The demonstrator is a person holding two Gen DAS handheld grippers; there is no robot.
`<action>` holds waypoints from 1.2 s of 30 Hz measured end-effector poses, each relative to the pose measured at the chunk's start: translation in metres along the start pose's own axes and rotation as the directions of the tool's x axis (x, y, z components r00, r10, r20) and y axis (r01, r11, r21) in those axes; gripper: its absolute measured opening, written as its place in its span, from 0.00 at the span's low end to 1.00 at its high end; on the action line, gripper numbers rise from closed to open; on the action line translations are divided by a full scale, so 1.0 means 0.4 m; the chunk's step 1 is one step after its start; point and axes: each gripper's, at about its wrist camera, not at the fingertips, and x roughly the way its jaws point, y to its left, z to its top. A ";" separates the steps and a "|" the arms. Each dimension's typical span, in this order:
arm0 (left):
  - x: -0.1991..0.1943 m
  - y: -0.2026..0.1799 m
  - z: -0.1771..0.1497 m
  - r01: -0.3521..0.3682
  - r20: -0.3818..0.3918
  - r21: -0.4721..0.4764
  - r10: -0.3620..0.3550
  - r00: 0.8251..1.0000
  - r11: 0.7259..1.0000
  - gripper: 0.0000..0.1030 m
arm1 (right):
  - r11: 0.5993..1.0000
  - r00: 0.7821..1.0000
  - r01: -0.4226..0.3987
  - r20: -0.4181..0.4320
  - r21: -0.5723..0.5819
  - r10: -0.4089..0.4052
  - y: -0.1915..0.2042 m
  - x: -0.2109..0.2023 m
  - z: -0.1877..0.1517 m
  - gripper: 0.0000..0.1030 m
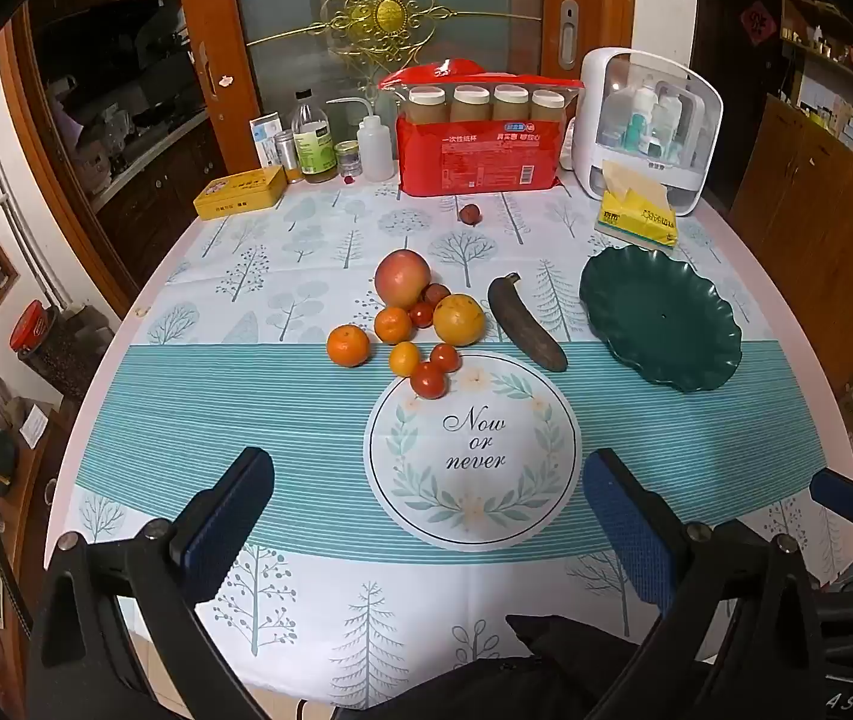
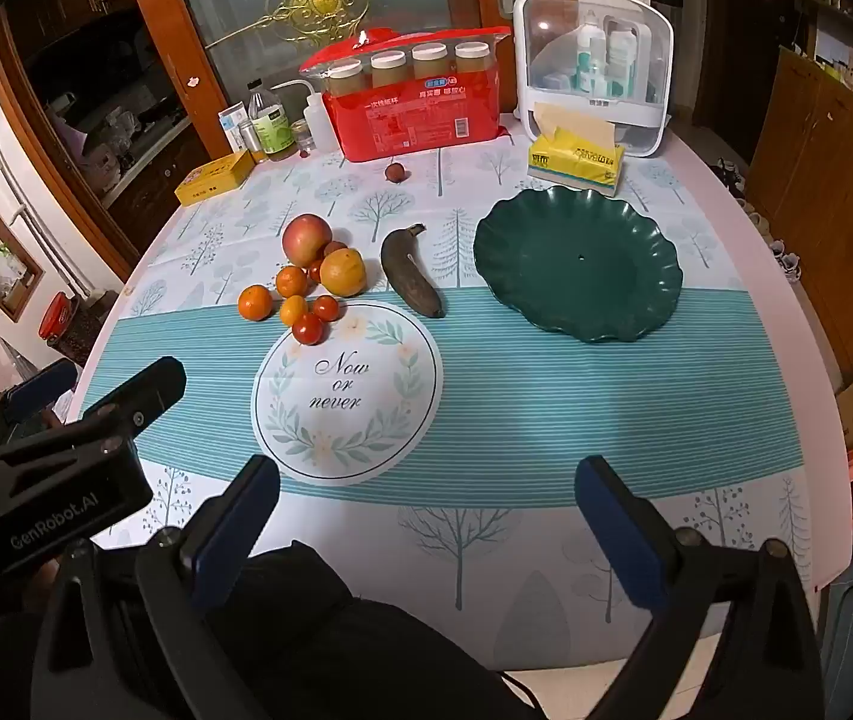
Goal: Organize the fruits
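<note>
A cluster of fruit lies mid-table: a red-yellow apple, a large orange, several small mandarins and several cherry tomatoes. A dark overripe banana lies just right of them. An empty dark green scalloped plate sits further right. One small red fruit lies apart, near the back. My left gripper and right gripper hover over the near table edge, both open and holding nothing.
Along the back stand a red bag of jars, bottles, a yellow tin, a white storage case and a yellow tissue pack. Wooden cabinets flank the round table. Dark clothing shows below both grippers.
</note>
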 end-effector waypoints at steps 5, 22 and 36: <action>0.000 0.000 0.000 0.000 -0.001 0.001 0.000 1.000 1.000 0.99 | 1.000 1.000 -0.002 0.001 -0.001 0.002 -0.001 -0.001 0.000 0.96; 0.000 0.000 0.000 0.000 0.002 0.002 0.000 1.000 1.000 0.99 | 1.000 1.000 0.003 -0.003 -0.004 -0.003 -0.002 0.002 -0.001 0.96; 0.001 -0.003 0.009 -0.009 0.007 -0.006 0.009 1.000 1.000 0.99 | 1.000 1.000 -0.003 0.009 0.001 0.003 0.001 -0.006 -0.012 0.96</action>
